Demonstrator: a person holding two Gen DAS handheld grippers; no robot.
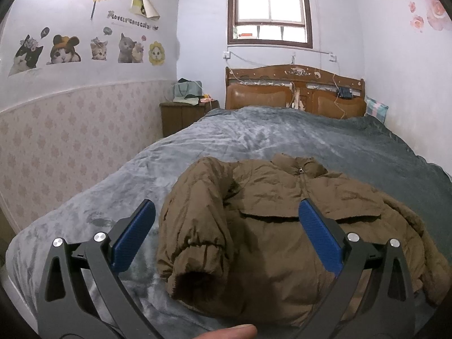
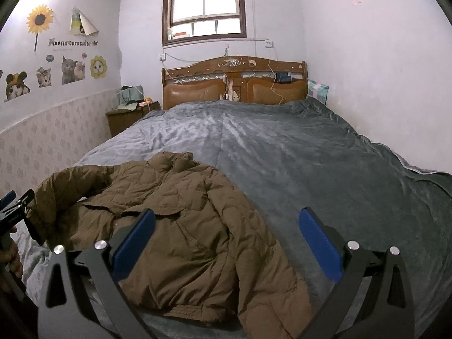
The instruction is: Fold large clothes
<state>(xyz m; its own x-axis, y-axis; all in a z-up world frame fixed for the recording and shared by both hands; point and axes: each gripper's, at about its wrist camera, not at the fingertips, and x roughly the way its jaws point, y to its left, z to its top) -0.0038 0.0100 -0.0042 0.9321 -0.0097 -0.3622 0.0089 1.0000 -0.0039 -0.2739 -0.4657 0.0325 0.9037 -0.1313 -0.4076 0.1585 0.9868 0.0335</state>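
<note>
A brown padded jacket lies front up on the grey bed cover, collar toward the headboard. Its left sleeve is folded over the body, cuff toward me. My left gripper is open and empty, hovering just above that sleeve and the jacket's chest. In the right wrist view the jacket lies at lower left on the bed cover. My right gripper is open and empty above the jacket's right sleeve. The left gripper shows at that view's left edge.
The wooden headboard stands at the far end under a window. A nightstand with bags stands at the far left. Walls run close along both sides of the bed. A pillow leans at the far right.
</note>
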